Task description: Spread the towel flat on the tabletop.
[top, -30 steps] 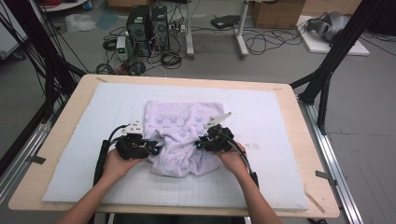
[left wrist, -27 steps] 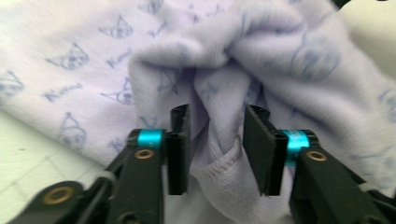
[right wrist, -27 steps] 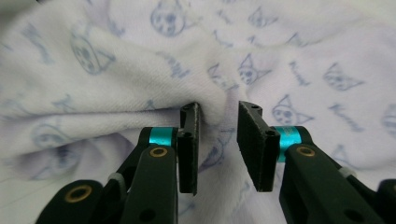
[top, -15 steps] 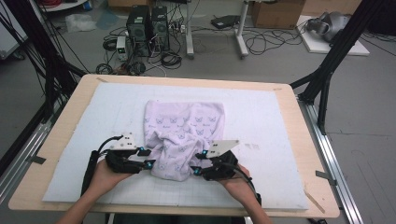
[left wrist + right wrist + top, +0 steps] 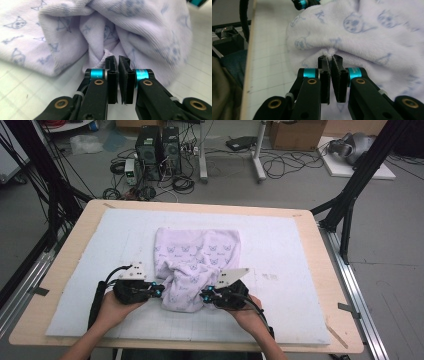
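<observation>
Two pinches hold the soft, limp lilac cloth [image 5: 196,265] lying mid-table [image 5: 300,250]: left gripper [image 5: 117,65] and right gripper [image 5: 330,63] have just closed their fingers on its bunched near edge, the sensible hold.

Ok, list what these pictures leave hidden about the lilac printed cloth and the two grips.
- High view: the near edge of the lilac printed fleece cloth is folded under its own bunched folds.
- Left gripper view: left gripper shut on a pinch; how many layers, the fingers hide.
- Right gripper view: right gripper, likewise; the cloth's far side is cut off.
</observation>
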